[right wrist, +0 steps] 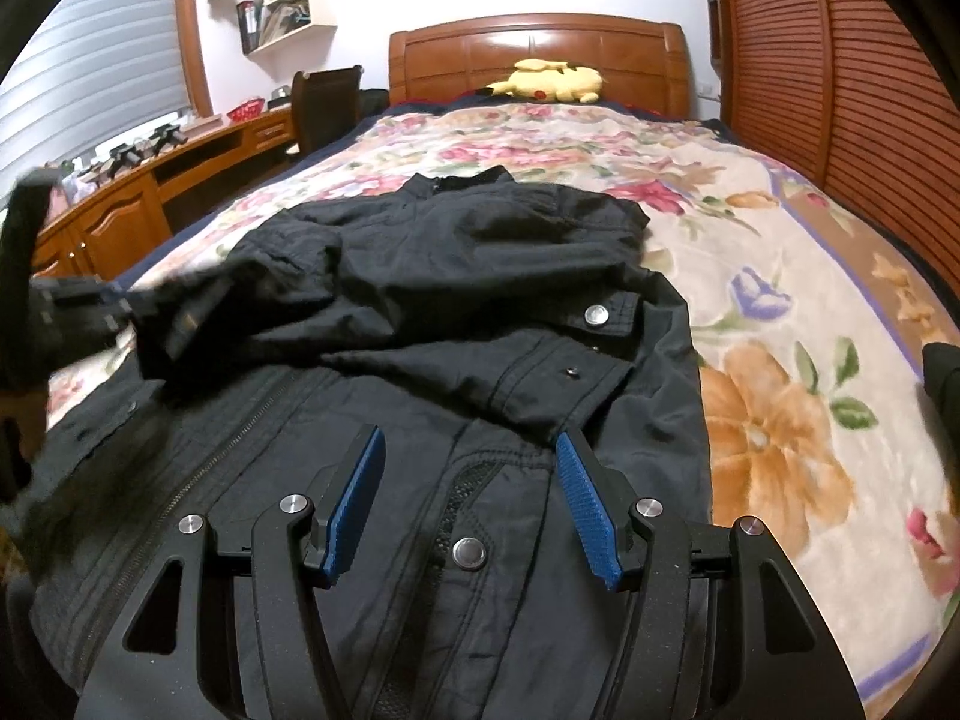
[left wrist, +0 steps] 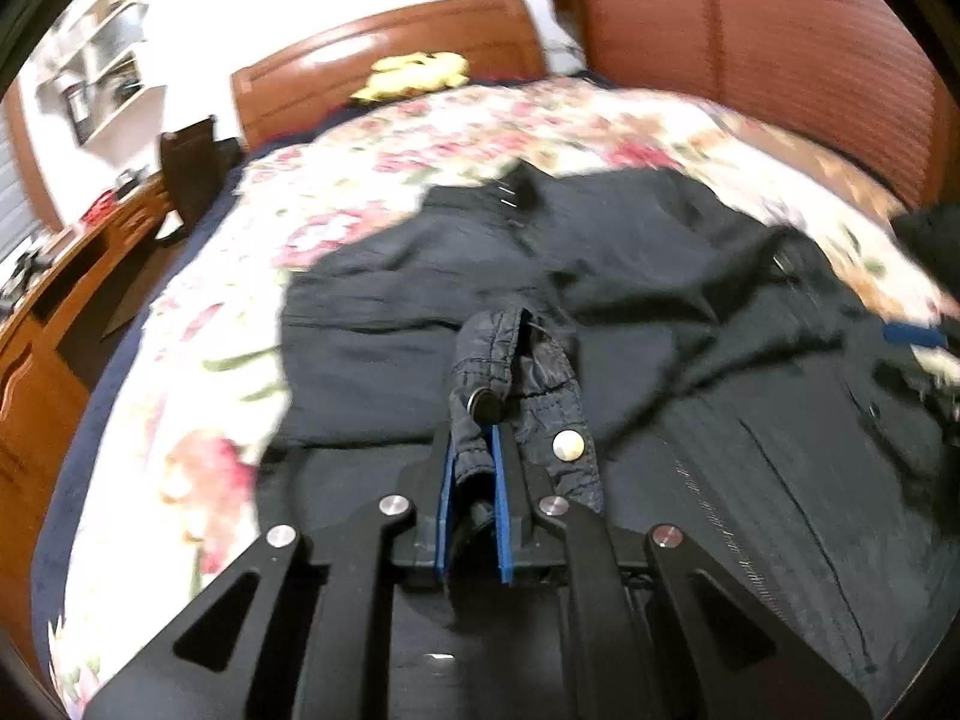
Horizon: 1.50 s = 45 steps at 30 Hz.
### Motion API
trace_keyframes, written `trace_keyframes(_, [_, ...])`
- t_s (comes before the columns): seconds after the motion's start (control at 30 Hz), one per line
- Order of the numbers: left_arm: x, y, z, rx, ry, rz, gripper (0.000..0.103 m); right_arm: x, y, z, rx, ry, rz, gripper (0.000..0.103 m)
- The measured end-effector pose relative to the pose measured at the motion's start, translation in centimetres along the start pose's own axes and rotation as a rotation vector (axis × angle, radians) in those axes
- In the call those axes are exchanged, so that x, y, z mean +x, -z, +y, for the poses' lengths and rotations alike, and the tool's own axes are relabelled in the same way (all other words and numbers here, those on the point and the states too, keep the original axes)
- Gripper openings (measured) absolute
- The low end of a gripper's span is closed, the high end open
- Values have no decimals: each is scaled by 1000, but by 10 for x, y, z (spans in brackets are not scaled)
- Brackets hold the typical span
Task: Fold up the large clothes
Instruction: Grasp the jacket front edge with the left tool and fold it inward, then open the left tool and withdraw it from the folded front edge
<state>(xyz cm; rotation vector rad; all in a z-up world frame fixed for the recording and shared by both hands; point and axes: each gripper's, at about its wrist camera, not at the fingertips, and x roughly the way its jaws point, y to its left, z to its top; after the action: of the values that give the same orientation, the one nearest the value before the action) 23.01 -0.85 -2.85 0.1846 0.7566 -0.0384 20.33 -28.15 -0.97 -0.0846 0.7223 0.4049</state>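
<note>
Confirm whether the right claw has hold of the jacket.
No: the right claw hangs open above the black jacket, its blue pads pressing on nothing.

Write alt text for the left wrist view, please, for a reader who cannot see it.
The left tongs are shut on a cuff of a black jacket that lies spread on a bed with a floral blanket. A yellow plush toy rests by the wooden headboard, and a wooden desk stands at the left.

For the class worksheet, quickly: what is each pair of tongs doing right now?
Left tongs: closed on the jacket cuff.
Right tongs: open, holding nothing, above the jacket.
</note>
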Motion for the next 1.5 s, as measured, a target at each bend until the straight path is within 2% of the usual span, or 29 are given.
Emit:
trace_keyframes(0.2, [-10, 4, 54, -92, -25, -19, 8, 3, 2, 4, -8, 4, 8, 61])
trace_keyframes(0.3, [-4, 13, 62, -111, -15, -2, 10, 5, 2, 5, -10, 7, 13, 61])
trace_keyframes(0.47, [9, 27, 60, -96, -28, 43, 21, 8, 2, 6, -16, 14, 19, 61])
trace_keyframes(0.7, [-4, 35, 71, -131, -25, 12, 36, 10, 2, 5, -18, 16, 21, 61])
trace_keyframes(0.8, [-8, 35, 77, -146, 1, 1, 43, 10, 2, 5, -19, 16, 21, 61])
trace_keyframes(0.87, [-10, 37, 77, -153, 17, -6, 54, 10, 2, 5, -19, 16, 20, 61])
trace_keyframes(1.5, [-33, 73, 41, -122, 77, -15, 56, 8, 2, 4, -19, 16, 15, 61])
